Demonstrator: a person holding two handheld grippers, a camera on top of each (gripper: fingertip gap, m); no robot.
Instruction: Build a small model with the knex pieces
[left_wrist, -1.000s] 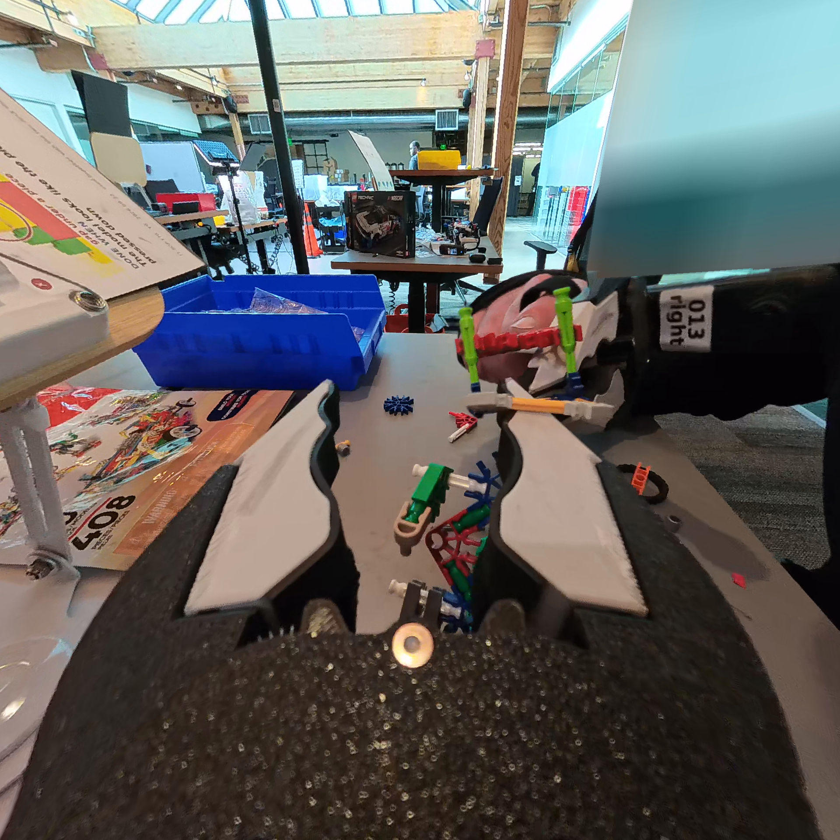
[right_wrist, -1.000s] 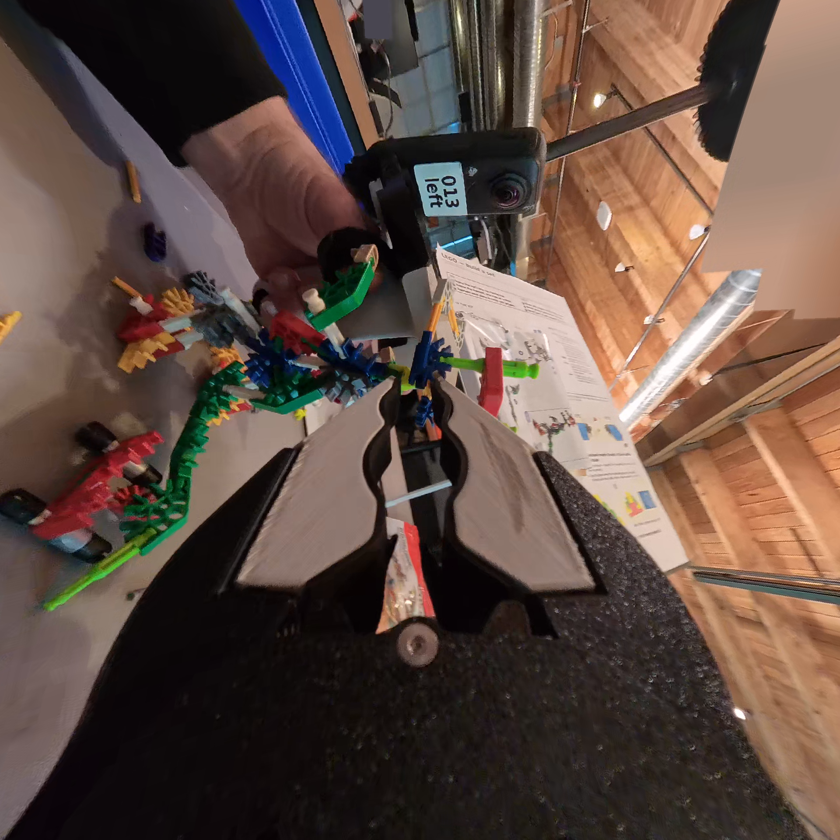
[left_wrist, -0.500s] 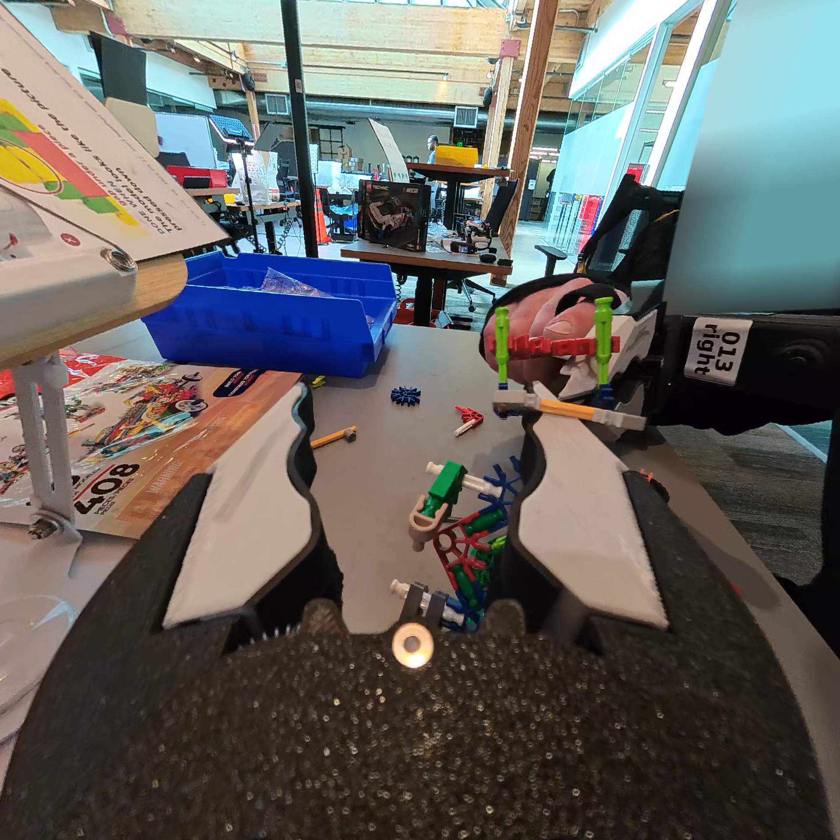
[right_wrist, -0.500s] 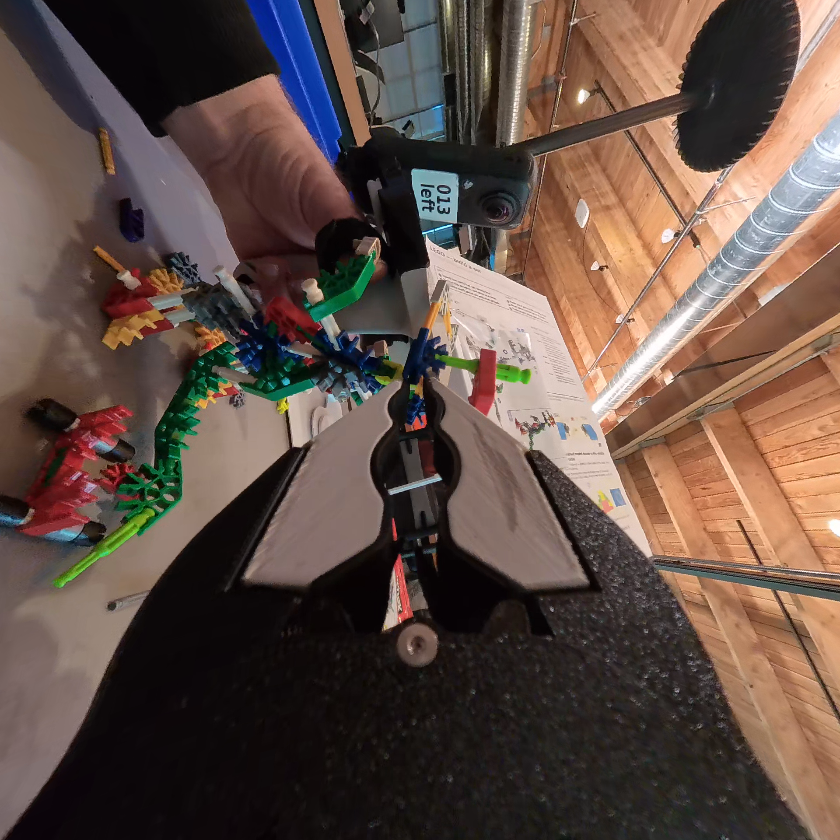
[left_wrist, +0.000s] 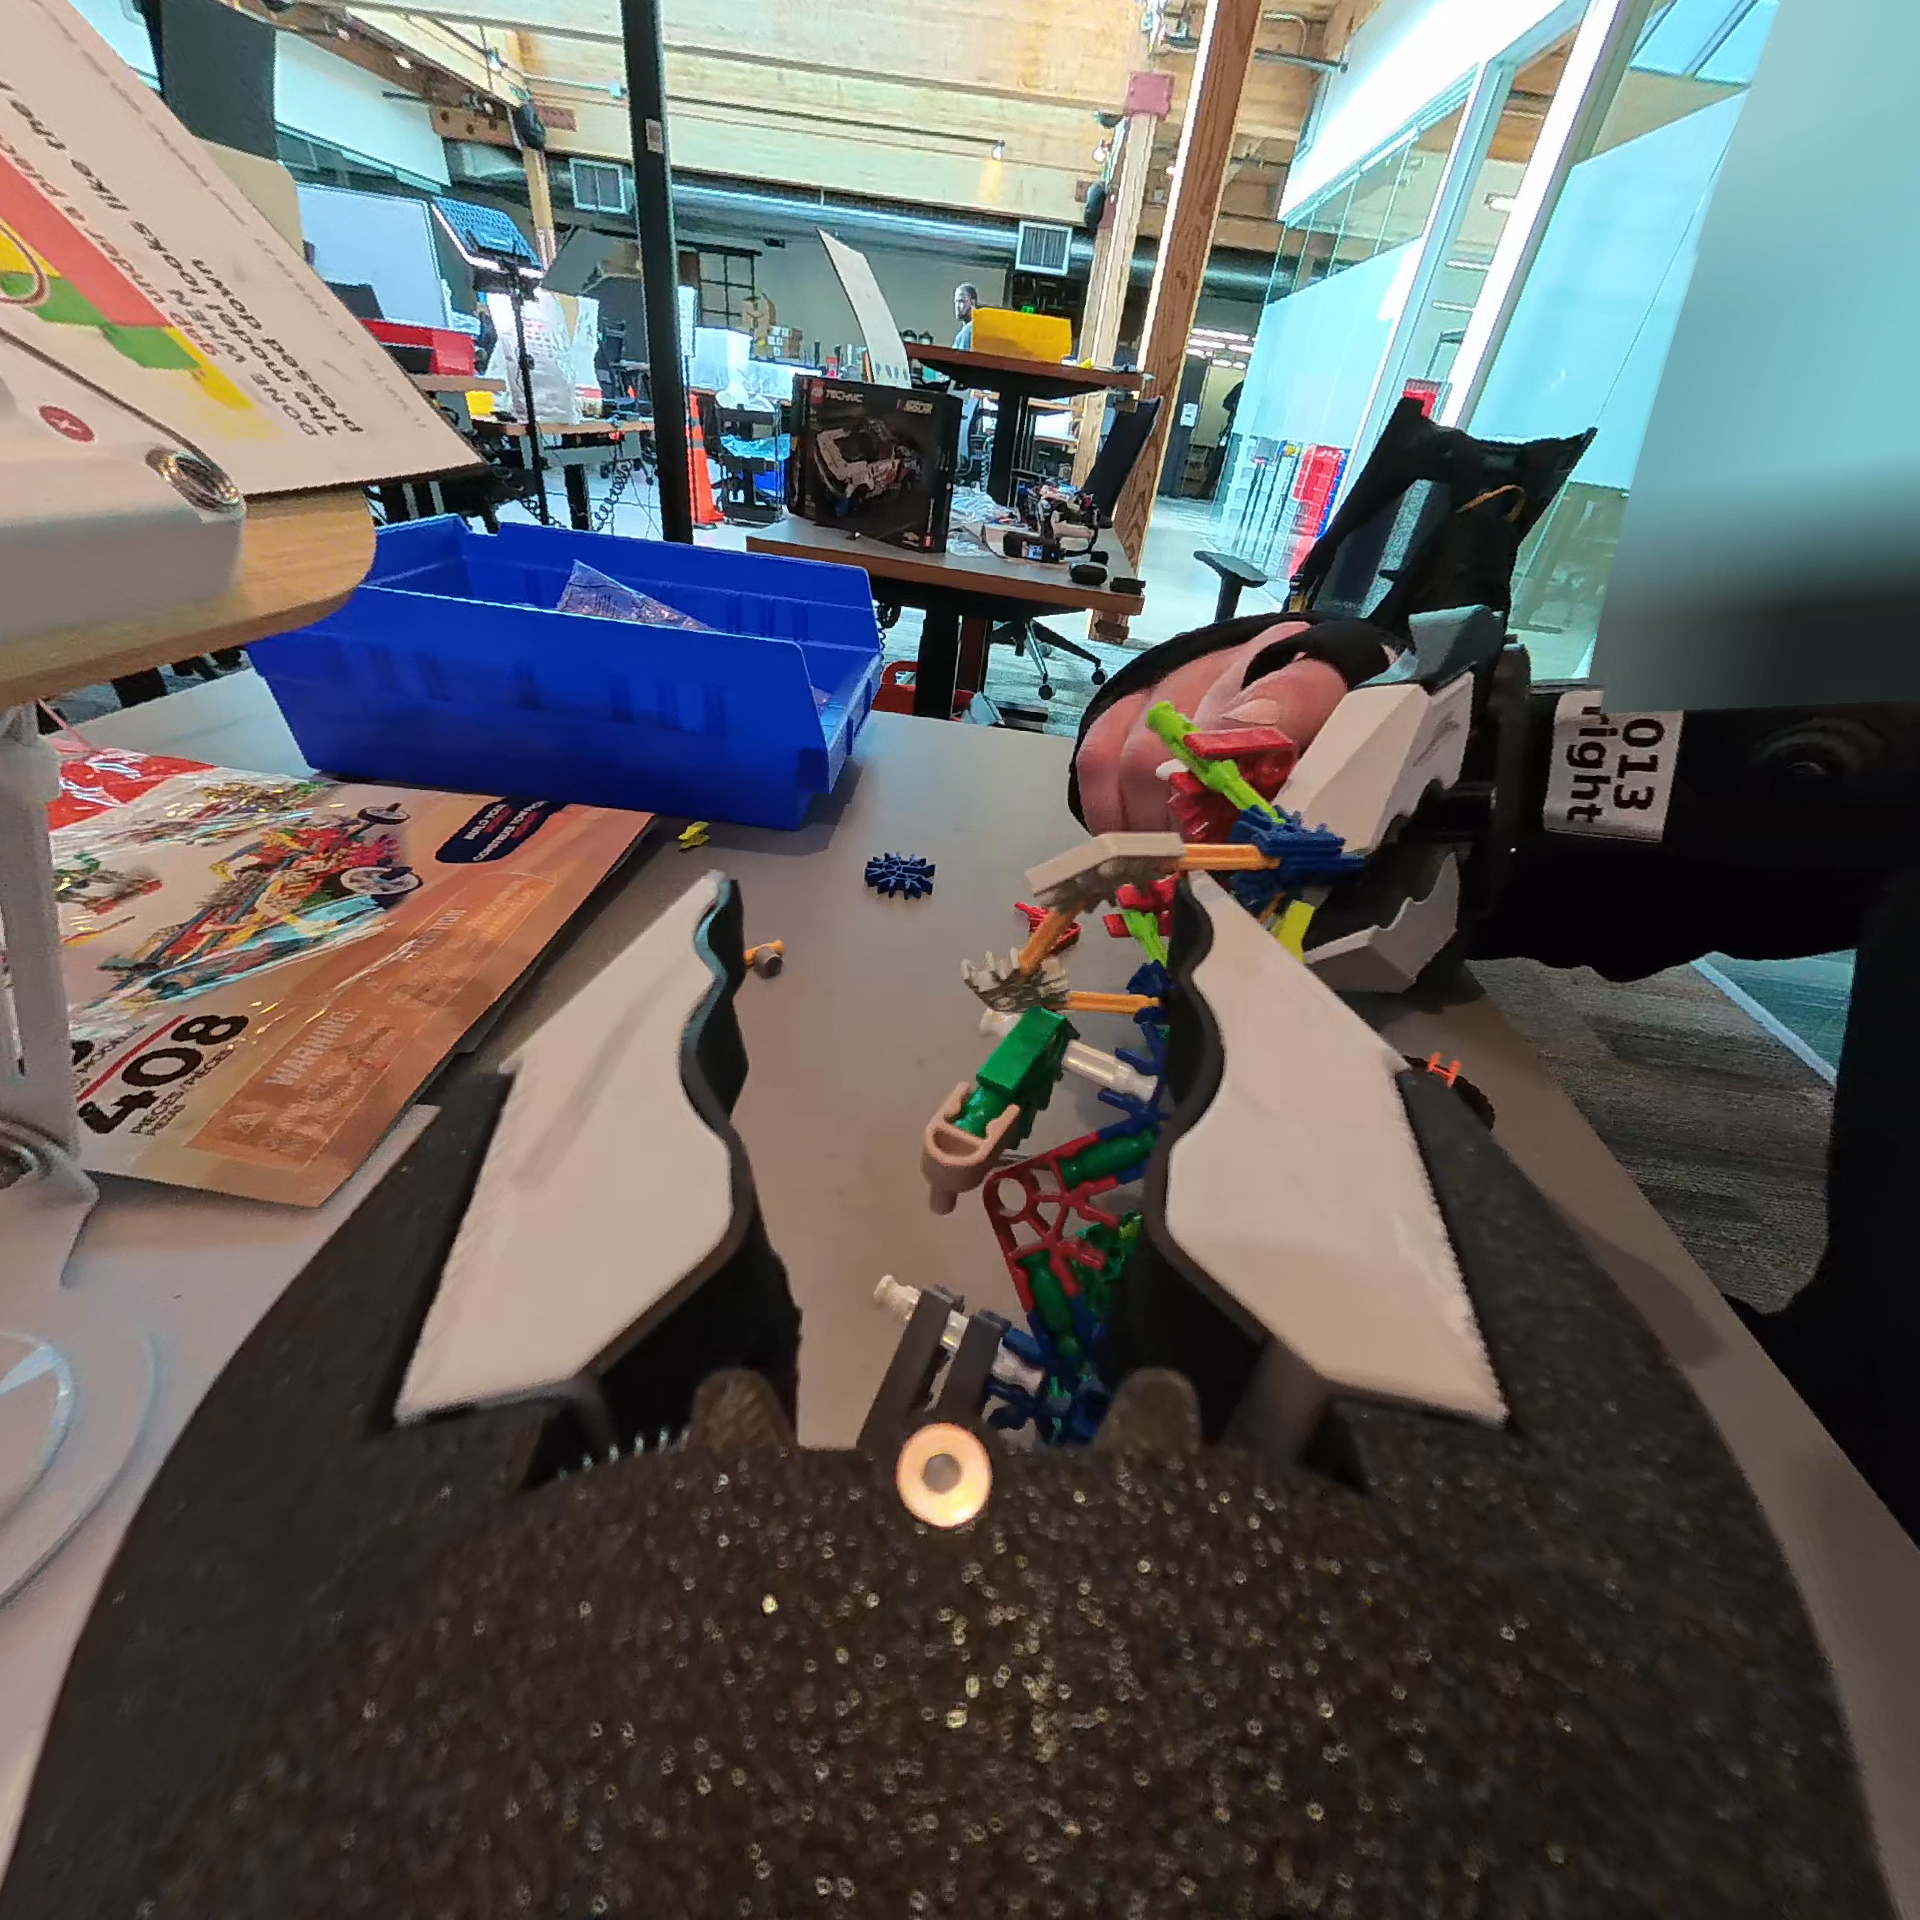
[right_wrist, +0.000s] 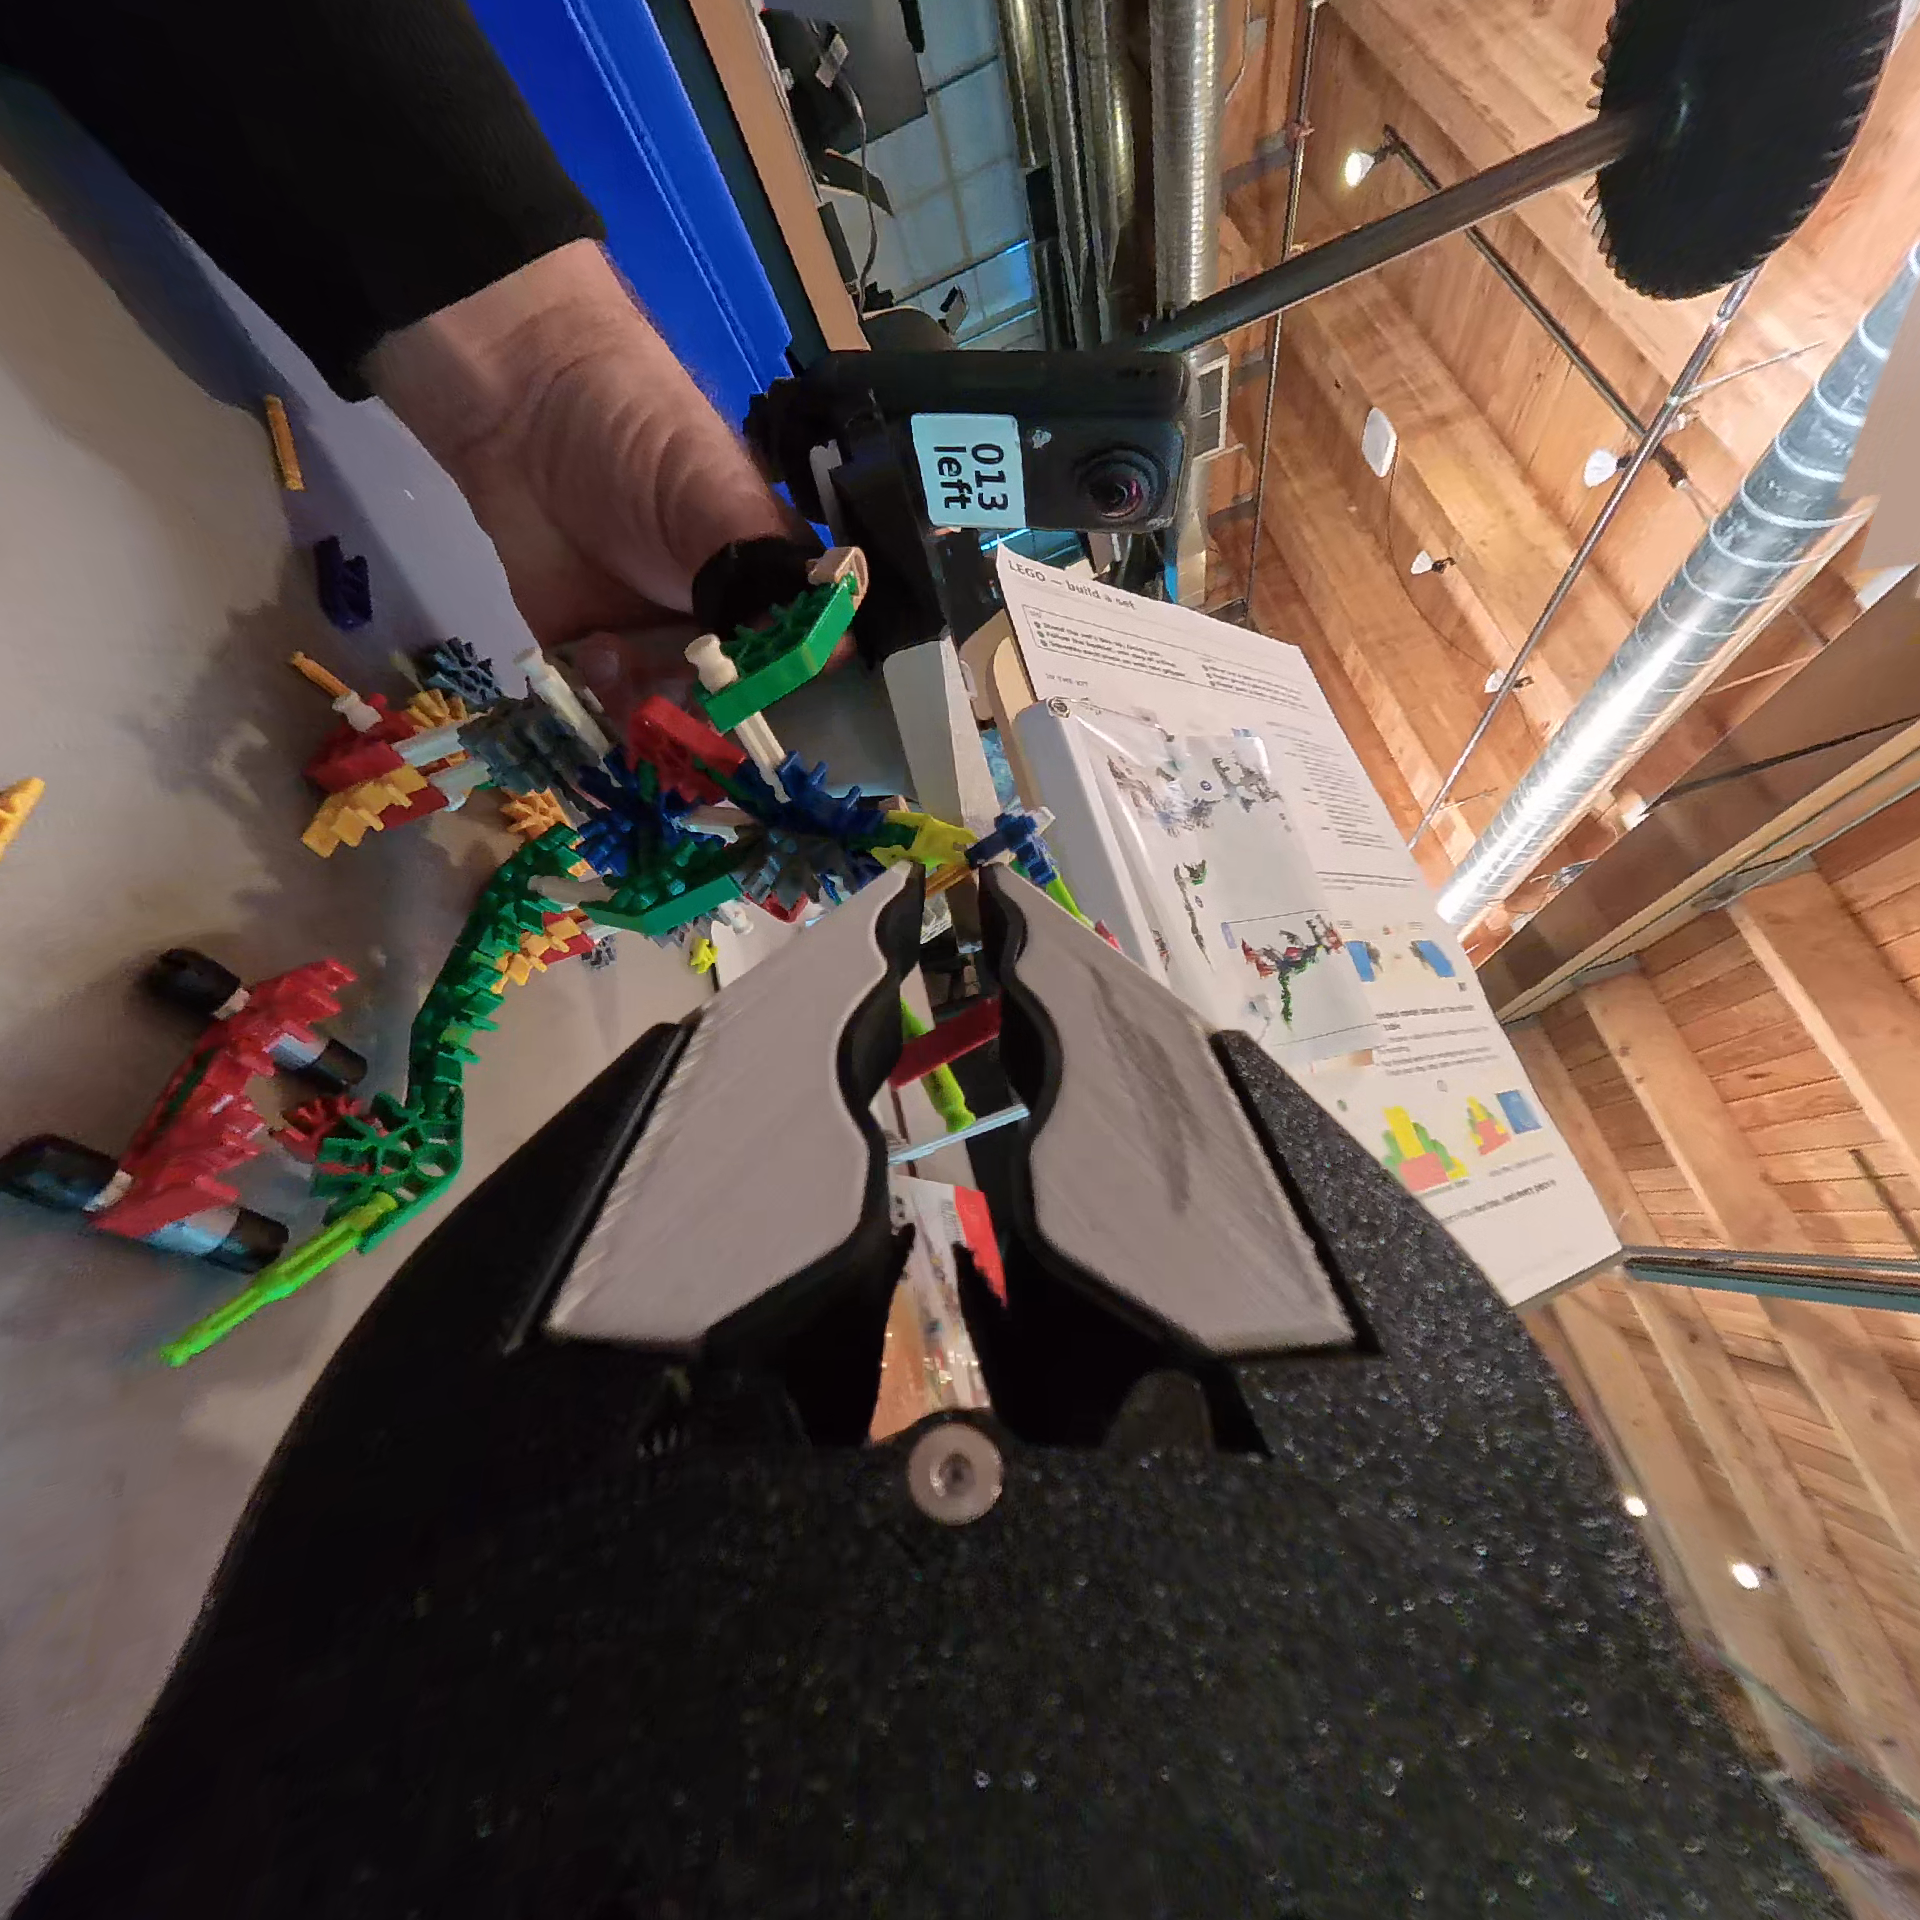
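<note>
My left gripper (left_wrist: 956, 904) is open wide, low over the grey table (left_wrist: 852, 1143). A toy model of green, red and blue rods and connectors (left_wrist: 1049, 1174) lies between its fingers, against the right finger (left_wrist: 1299, 1122). My right gripper (right_wrist: 951, 883) is shut on a small assembly of a blue connector (right_wrist: 1003, 836), a red piece and lime rods. In the left wrist view the right gripper (left_wrist: 1382, 831) holds this assembly (left_wrist: 1195, 831) tilted, just beyond the model's far end. In the right wrist view the model (right_wrist: 665, 831) trails a green chain tail (right_wrist: 447, 1039) beside the left gripper (right_wrist: 935, 665).
A blue bin (left_wrist: 582, 675) stands at the back. A flat toy box (left_wrist: 312, 987) and an instruction sheet on a stand (left_wrist: 156, 312) are on the left. A loose blue connector (left_wrist: 899, 873) and a small orange piece (left_wrist: 766, 956) lie ahead. A red wheeled toy (right_wrist: 187, 1122) lies apart. Both grippers' tips are roughly 12 cm from the green chain tail (right_wrist: 447, 1039).
My right gripper has turned its assembly from upright to tilted and brought it down close to the model. The left gripper stays open around the model.
</note>
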